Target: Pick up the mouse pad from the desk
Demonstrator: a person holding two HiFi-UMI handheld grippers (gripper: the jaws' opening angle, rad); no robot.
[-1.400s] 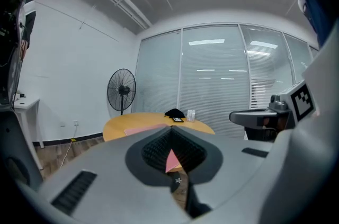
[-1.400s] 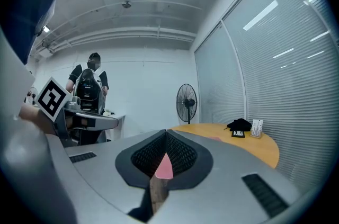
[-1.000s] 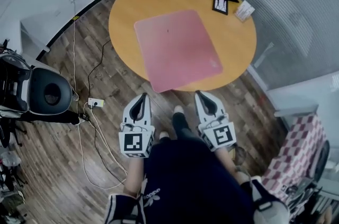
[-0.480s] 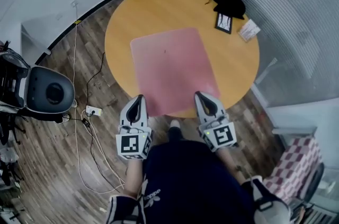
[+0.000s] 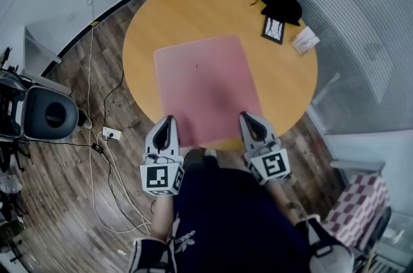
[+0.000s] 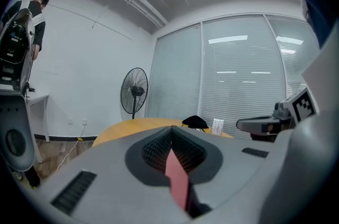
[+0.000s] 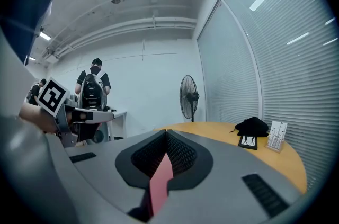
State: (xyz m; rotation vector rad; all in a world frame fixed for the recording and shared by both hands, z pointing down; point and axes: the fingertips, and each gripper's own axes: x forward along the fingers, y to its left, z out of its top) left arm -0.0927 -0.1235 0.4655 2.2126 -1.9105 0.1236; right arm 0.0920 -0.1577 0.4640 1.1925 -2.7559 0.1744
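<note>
Trouble, we are judging, is waiting at the near edge: the flat pink rectangular mouse pad [image 5: 206, 88] is lying on the round wooden desk [image 5: 193, 7] while we are holding the left gripper [image 5: 167, 122] and right gripper [image 5: 248, 119] over that edge with both pairs of jaws closed and empty, so without opening they risk shoving it away.

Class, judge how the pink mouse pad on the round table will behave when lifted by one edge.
Probably floppy: the mouse pad is a large, thin sheet lying flat on the round table, so an edge lift would likely let it sag. Likely light for its area, being so thin. Pushed, it may slide, since nothing rests on it.
</note>
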